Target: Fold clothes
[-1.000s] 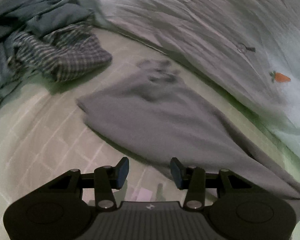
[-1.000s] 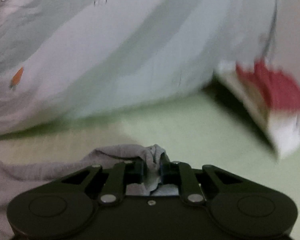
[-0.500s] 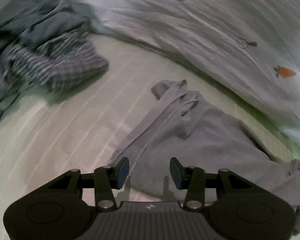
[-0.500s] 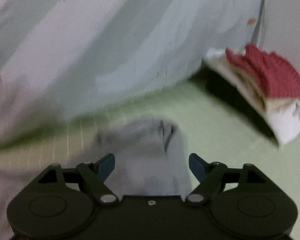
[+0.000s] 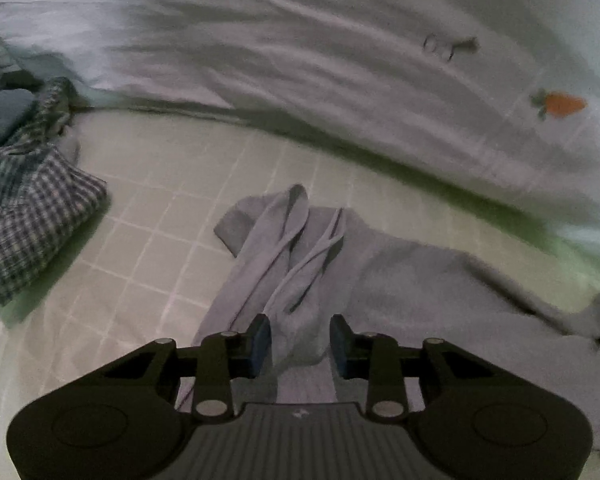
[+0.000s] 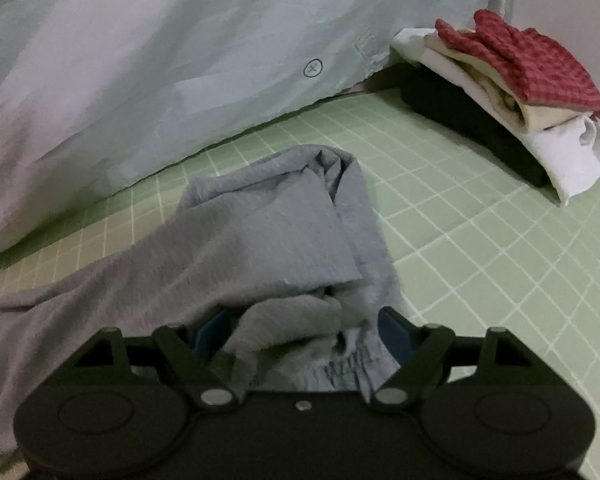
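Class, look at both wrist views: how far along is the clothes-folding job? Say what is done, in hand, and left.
Done: a folded stack sits at the far right of the green checked sheet. In hand: the grey garment lies crumpled, unfolded; the left tool and right tool are both open over it, gripping nothing. Left: fold it, then the plaid clothes pile.

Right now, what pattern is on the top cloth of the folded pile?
Red check cloth, clearest in the right wrist view.

Dim, grainy fisheye views with soft blur and dark vignetted corners.
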A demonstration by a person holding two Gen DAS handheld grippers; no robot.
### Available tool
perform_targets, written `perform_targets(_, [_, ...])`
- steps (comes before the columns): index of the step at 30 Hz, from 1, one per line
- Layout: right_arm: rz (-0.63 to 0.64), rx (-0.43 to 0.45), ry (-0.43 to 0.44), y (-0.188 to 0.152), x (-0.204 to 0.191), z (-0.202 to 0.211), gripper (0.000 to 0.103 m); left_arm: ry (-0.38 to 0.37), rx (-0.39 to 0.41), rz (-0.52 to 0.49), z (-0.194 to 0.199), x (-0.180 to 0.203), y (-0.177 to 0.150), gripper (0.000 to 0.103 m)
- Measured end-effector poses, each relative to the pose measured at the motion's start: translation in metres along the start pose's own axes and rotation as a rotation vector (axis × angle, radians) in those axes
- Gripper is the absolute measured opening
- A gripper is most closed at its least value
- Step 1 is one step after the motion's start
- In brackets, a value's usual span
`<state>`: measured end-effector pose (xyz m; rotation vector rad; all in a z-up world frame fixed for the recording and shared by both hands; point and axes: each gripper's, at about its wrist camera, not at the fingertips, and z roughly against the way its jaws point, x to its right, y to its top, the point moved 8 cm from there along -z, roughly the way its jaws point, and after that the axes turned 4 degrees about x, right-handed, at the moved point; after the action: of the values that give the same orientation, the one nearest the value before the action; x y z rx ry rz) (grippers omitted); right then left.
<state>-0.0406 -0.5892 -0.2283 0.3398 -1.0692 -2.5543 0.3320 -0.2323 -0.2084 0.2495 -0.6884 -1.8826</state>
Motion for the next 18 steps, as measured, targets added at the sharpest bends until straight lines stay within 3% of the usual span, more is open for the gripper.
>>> perform_targets(3, [-0.019,-0.013,-0.006,0.001,-0.002,-0.004,0.082,0.019,-0.024,-0.007,-0.014,-0.002,-0.003,0.033])
perform_targets(5, [-0.009,-0.017,-0.012,0.000,-0.003,-0.004,0.081,0.033,-0.021,-0.012,-0.017,-0.004,-0.006,0.007])
perform_targets(6, [-0.003,-0.019,-0.014,-0.001,-0.003,-0.004,0.081,0.036,-0.013,-0.023,-0.016,-0.004,-0.006,0.004])
perform_targets(9, [-0.015,-0.024,-0.014,-0.006,0.000,-0.001,0.081,0.034,0.053,-0.022,0.004,-0.007,-0.001,0.004])
perform_targets(18, [-0.065,-0.014,0.014,-0.023,0.015,0.021,0.081,0.007,0.283,0.041,0.130,-0.014,-0.007,0.004])
